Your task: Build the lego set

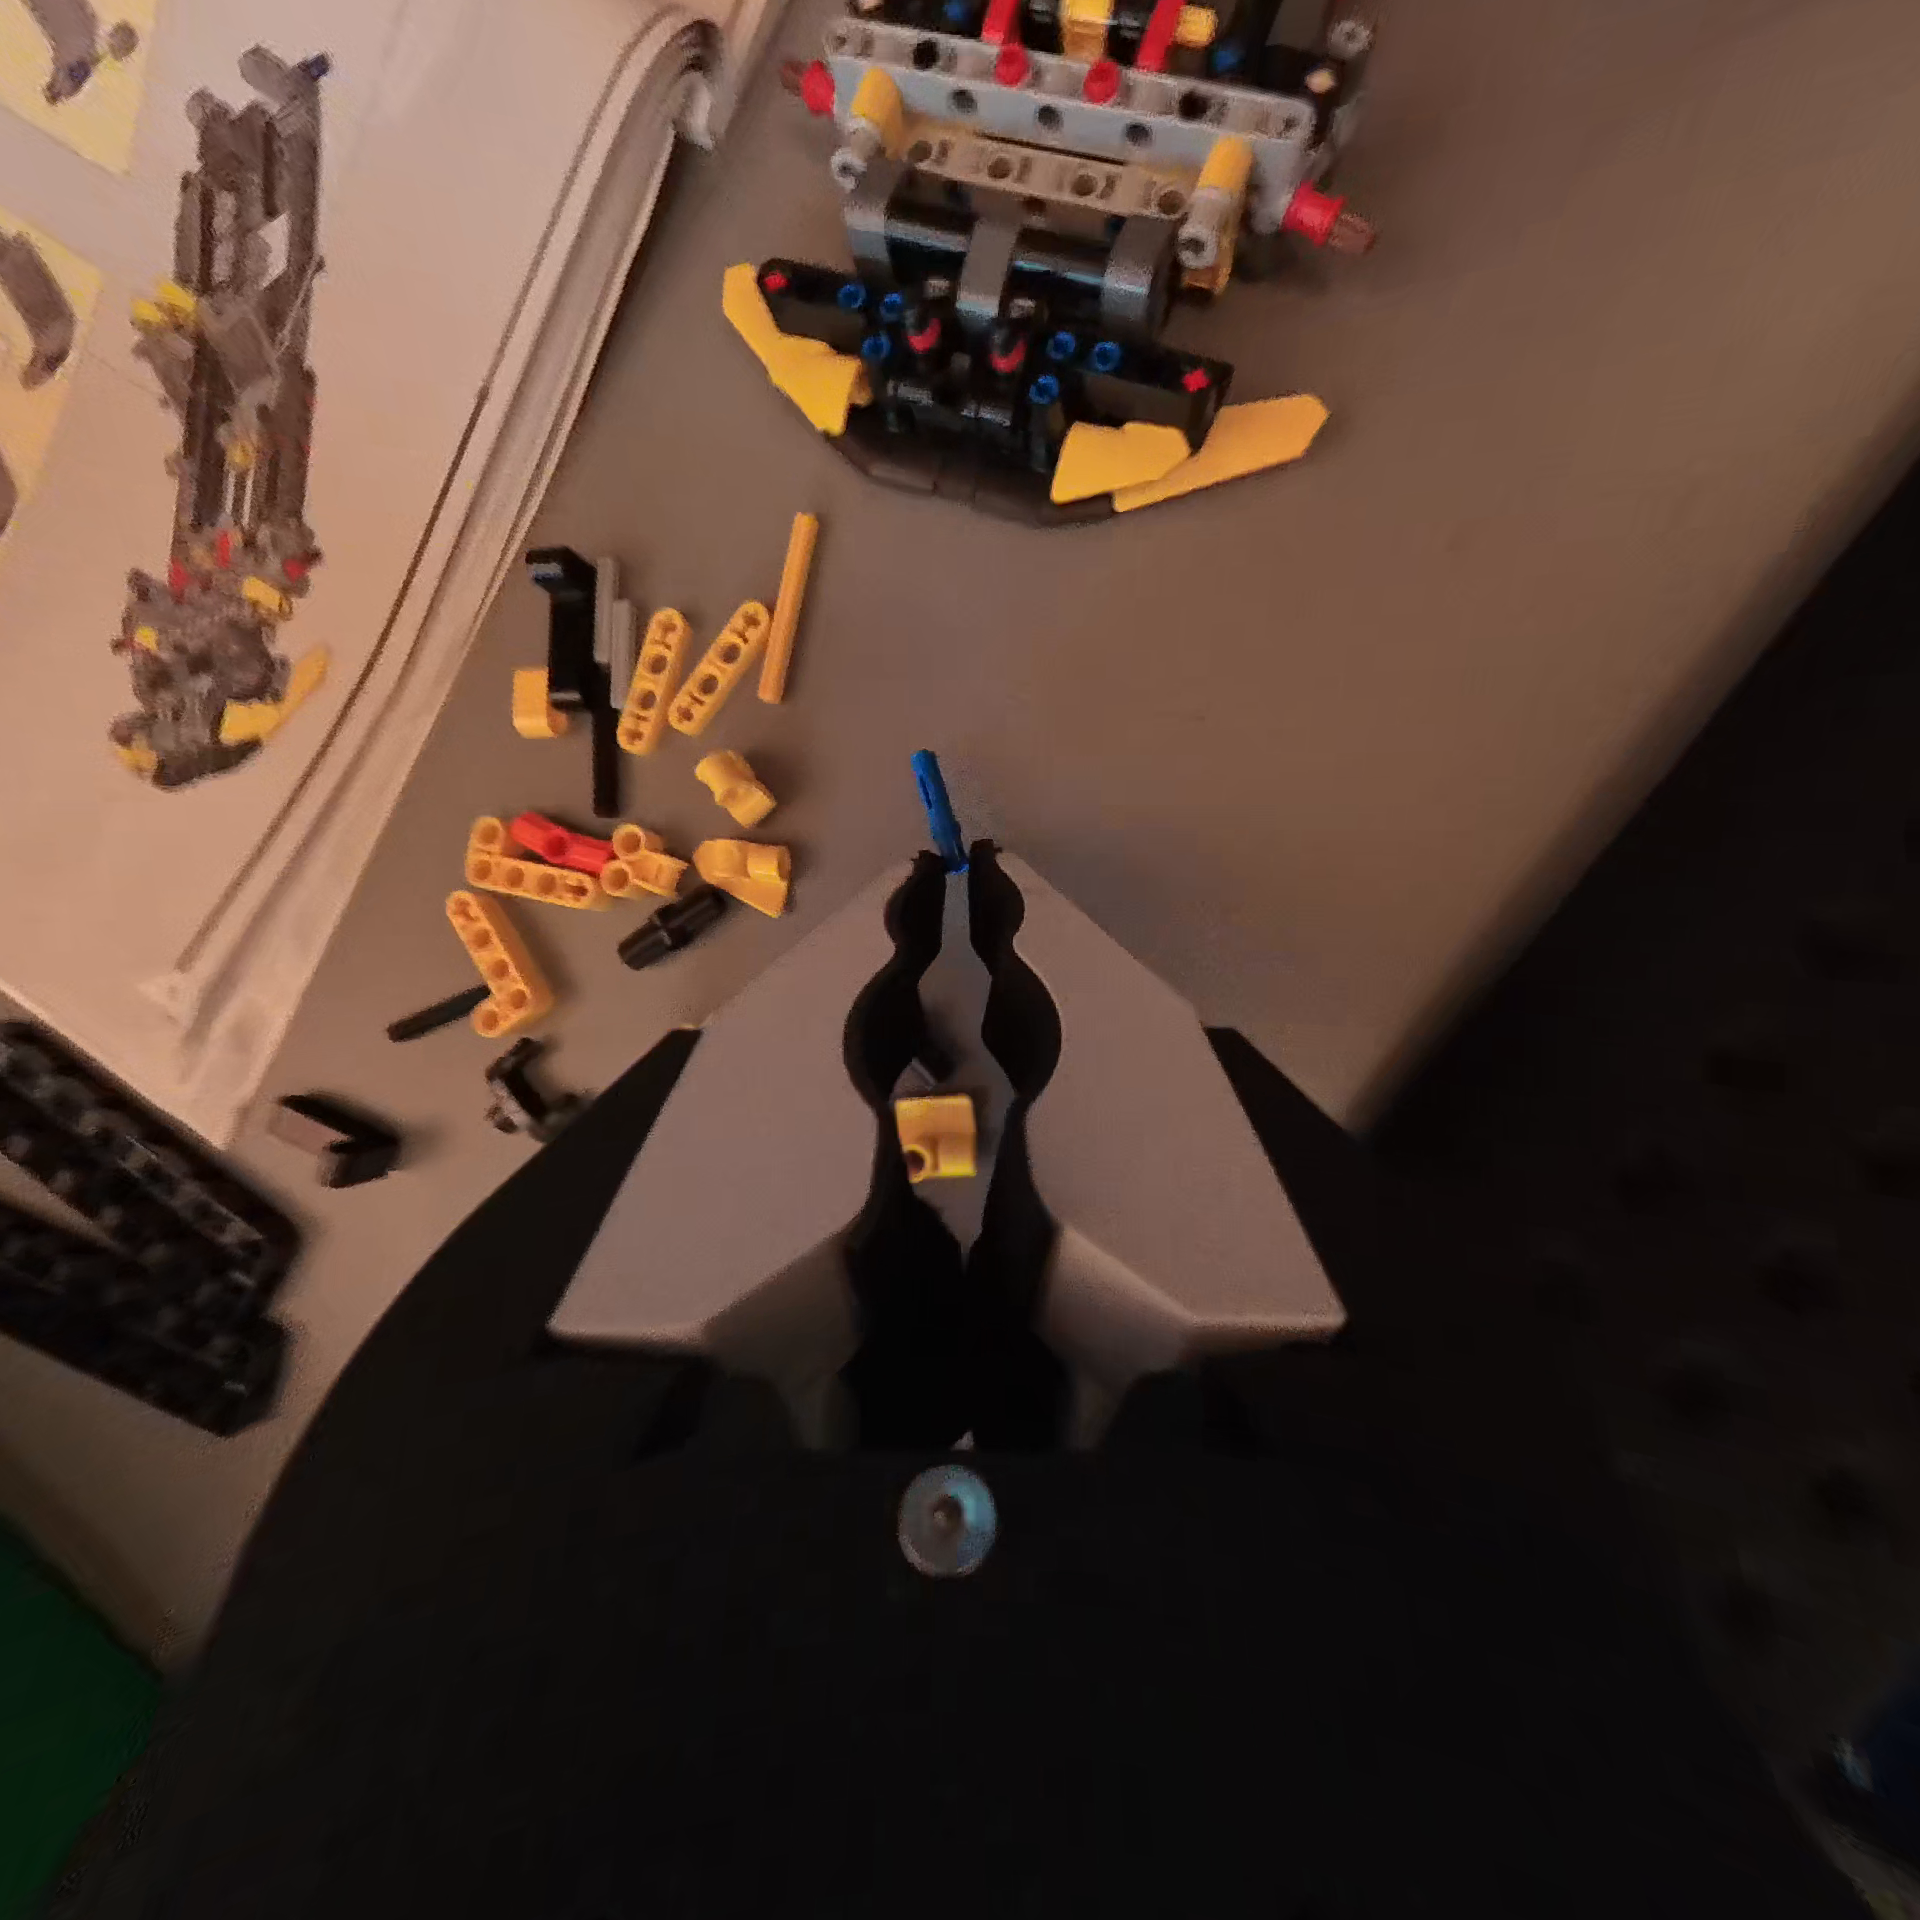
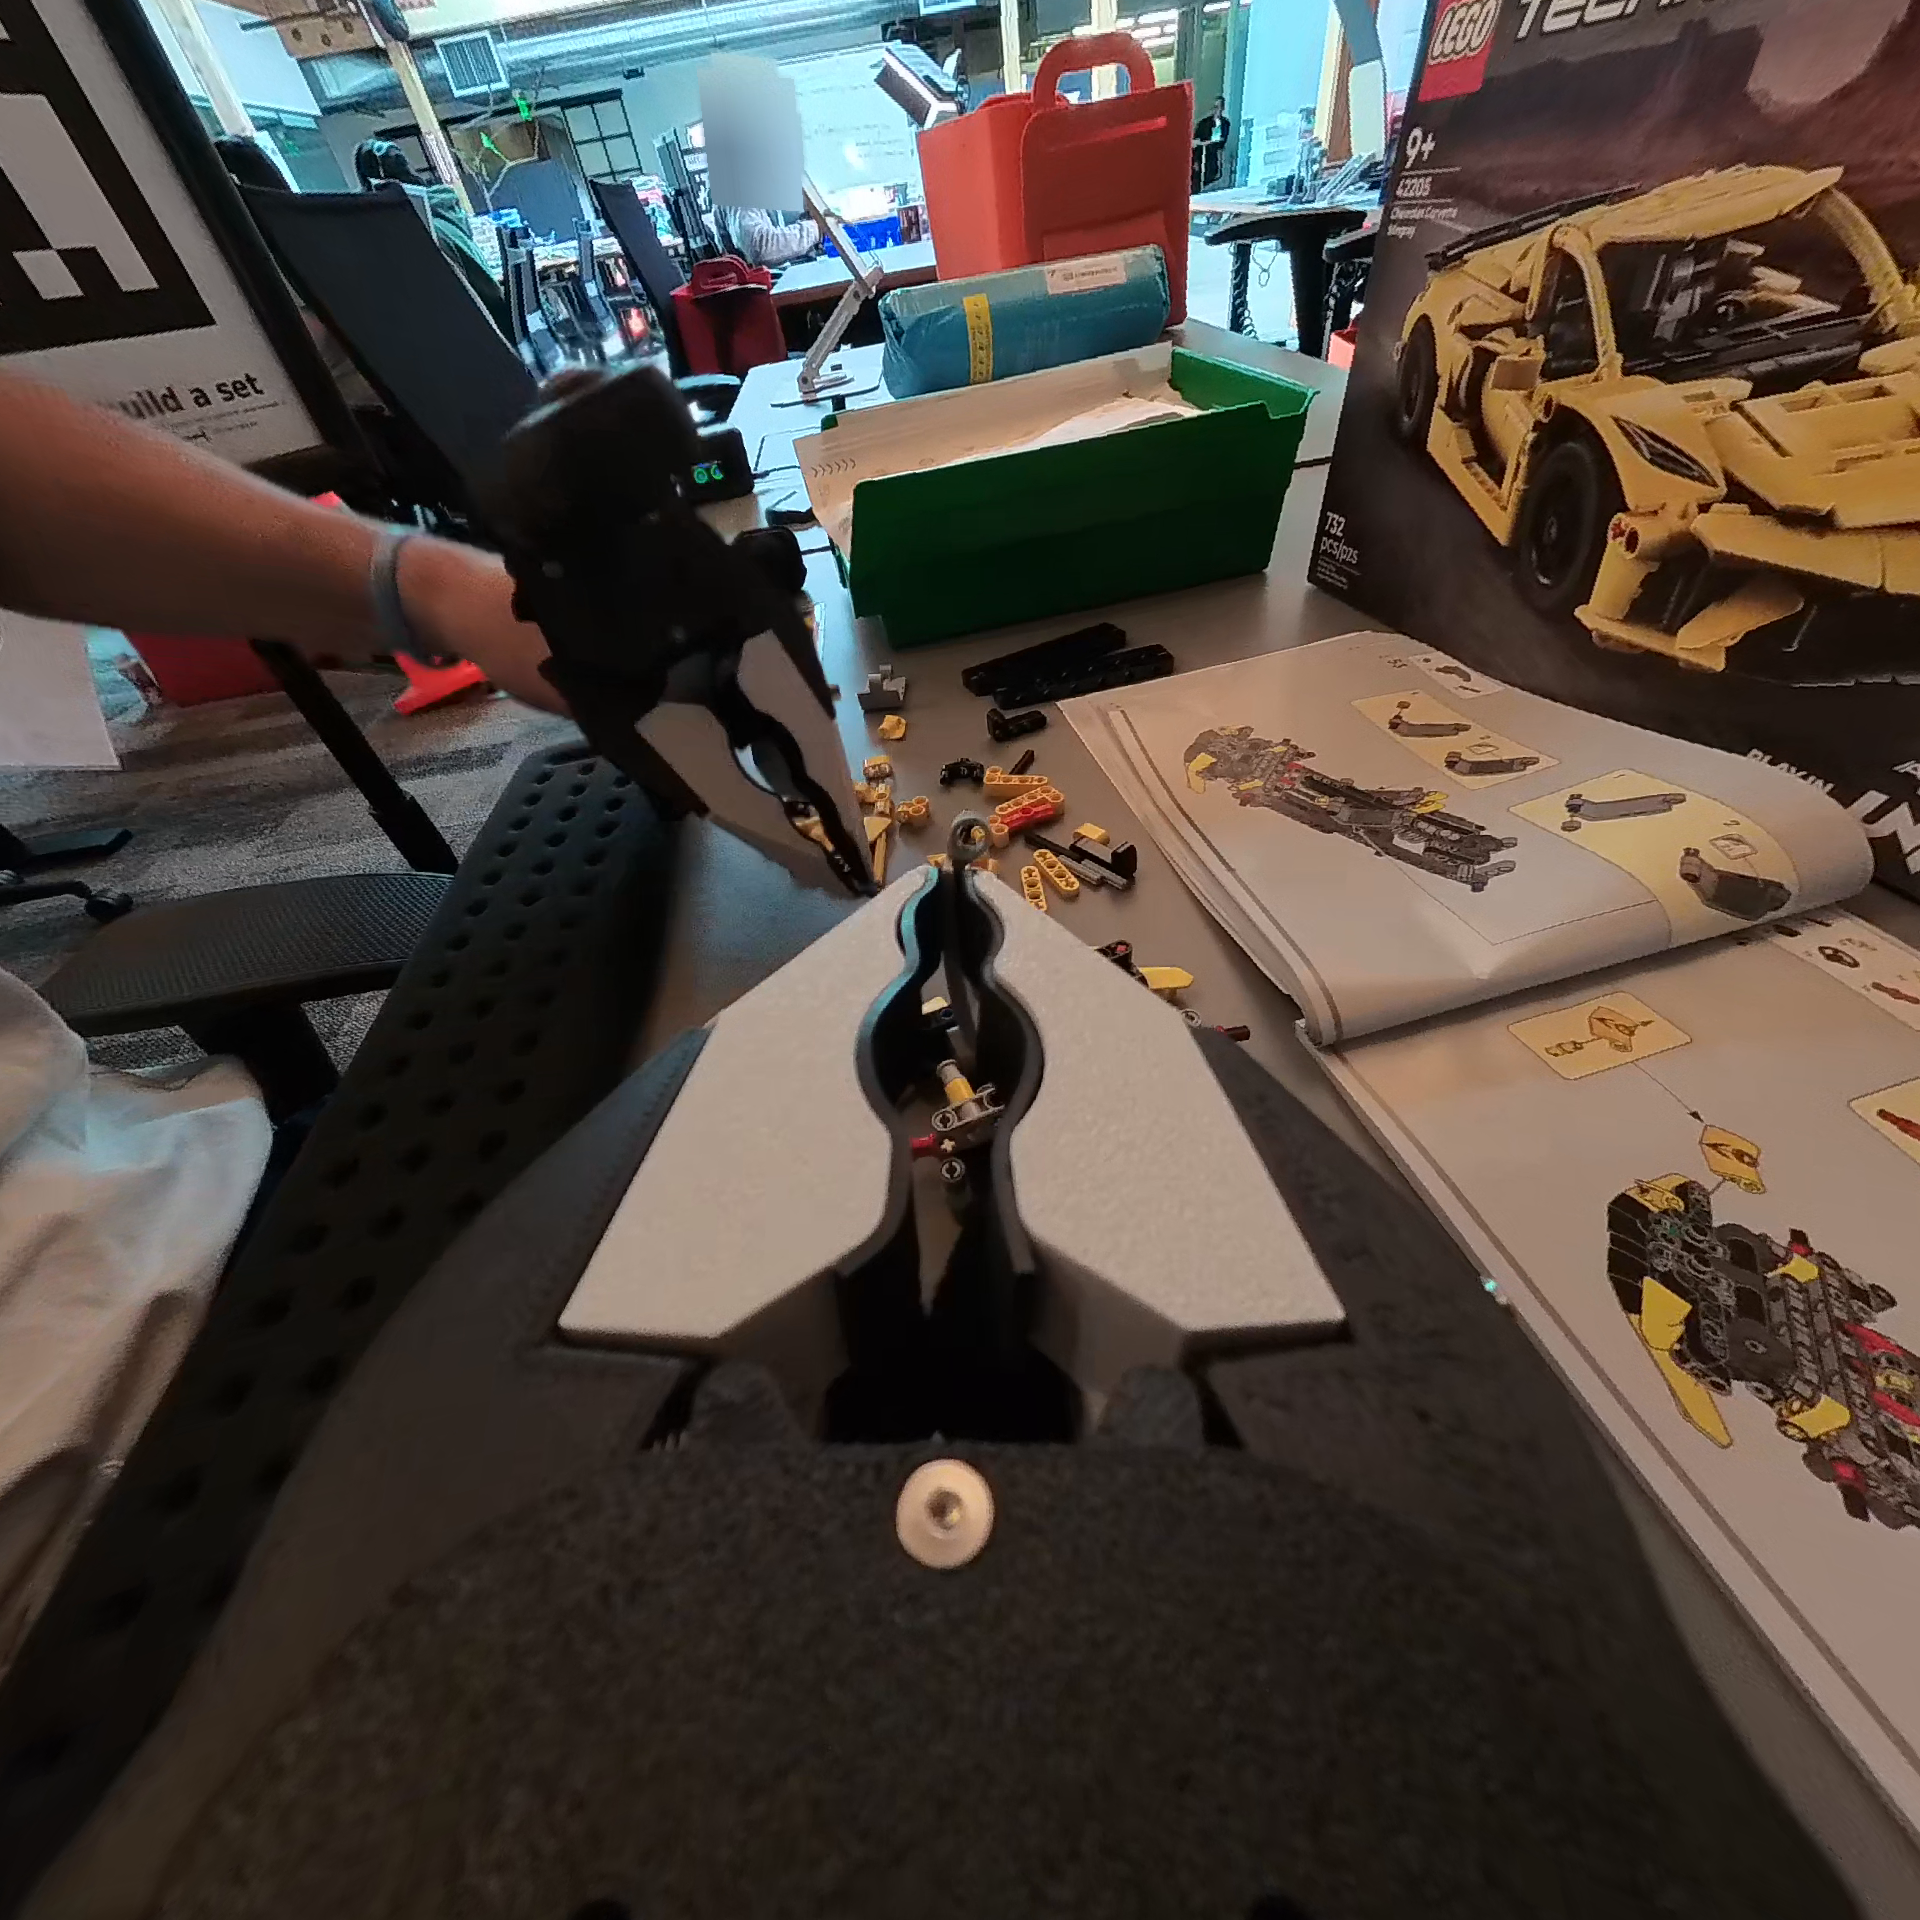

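left gripper: fingers closed on a blue pin, pinched only at its near end; most of the pin sticks out past the tips, above the counter.
right gripper: fingers closed on a thin grey piece with a ring end poking out at the tips. Part of the model shows through the gap between the fingers, below; can't tell if it touches them.
chassis: the partly built set, grey/black frame with yellow panels and red and blue pins, stands on the counter ahead of the left gripper, well apart from it.
loose parts: yellow beams, a red connector and black pins scattered on the counter, left of the left gripper, between it and the open instruction book.
risk, pin slip: shallow tip grip on a round pin. Any side load when pushing it into a hole would likely make it pivot or pop out.
risk, lost part: counter edge runs close on the right in the left wrist view, dark floor beyond. A dropped pin could roll off.
risk, misalignment: left wrist view is blurred and dim, so lining up on a hole looks hard.
risk, collision: in the right wrist view the left gripper's tips sit just beside the right gripper's tips; a knock could dislodge either piece.
risk, scatter: a low sweep of the left gripper would plough the pile.
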`<state>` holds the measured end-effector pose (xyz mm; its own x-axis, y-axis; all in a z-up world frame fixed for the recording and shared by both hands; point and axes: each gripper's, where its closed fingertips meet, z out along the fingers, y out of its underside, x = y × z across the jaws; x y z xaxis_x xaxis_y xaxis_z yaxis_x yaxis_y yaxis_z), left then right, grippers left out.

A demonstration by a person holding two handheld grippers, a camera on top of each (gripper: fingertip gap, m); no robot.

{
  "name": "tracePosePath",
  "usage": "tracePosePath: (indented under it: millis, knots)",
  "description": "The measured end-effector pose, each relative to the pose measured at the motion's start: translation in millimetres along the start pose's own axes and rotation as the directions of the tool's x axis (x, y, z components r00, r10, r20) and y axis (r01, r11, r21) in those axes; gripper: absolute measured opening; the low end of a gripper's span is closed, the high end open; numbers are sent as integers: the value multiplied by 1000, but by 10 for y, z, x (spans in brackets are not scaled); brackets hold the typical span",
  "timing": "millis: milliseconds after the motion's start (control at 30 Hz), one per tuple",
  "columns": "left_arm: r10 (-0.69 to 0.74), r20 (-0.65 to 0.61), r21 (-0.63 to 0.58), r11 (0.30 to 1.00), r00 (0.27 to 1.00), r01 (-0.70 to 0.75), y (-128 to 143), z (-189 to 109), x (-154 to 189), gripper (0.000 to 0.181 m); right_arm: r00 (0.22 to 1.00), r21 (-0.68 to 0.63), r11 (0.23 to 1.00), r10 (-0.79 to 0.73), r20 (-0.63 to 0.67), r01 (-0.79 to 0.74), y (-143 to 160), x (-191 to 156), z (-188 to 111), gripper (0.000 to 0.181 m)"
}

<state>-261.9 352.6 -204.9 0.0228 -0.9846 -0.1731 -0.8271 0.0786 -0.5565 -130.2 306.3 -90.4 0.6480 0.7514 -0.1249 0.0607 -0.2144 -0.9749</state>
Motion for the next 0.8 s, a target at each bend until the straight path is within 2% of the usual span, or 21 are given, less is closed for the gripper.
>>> tracePosePath:
  millis: [100, 167, 233, 333, 367, 500, 600, 800]
  knots:
    - [154, -157, -153, 972, 976, -178, 6, -177, 28, 3, 1000, -7, 1000, -6, 2, 6, 4, -12, 11, 0]
    - [206, -314, -280, 913, 927, -298, 46, -346, 45, 3, 1000, -20, 1000, -12, 5, 12, 24, -25, 27, 0]
    - [142, -473, -424, 828, 870, -366, 104, -517, 58, 3, 1000, -32, 999, -17, 11, 17, 44, -46, 47, 0]
    - [-28, -595, -575, 713, 803, -401, 93, -626, 56, 3, 1000, -47, 999, -26, 9, 26, 76, -54, 57, 0]
    - [-93, -607, -623, 672, 789, -400, 94, -634, 68, 3, 1000, -49, 998, -28, 5, 28, 81, -48, 53, 0]
    - [-254, -519, -783, 523, 816, -335, 78, -511, 46, 3, 1000, -37, 999, -22, -6, 22, 59, -18, 16, 0]
    - [-282, -474, -826, 471, 834, -310, 82, -400, 67, 3, 1000, -33, 999, -23, -3, 23, 46, -23, 7, 1]
    - [-186, -441, -859, 372, 878, -353, 198, -280, -18, 3, 999, -54, 998, -34, 11, 34, 77, -61, 43, 1]
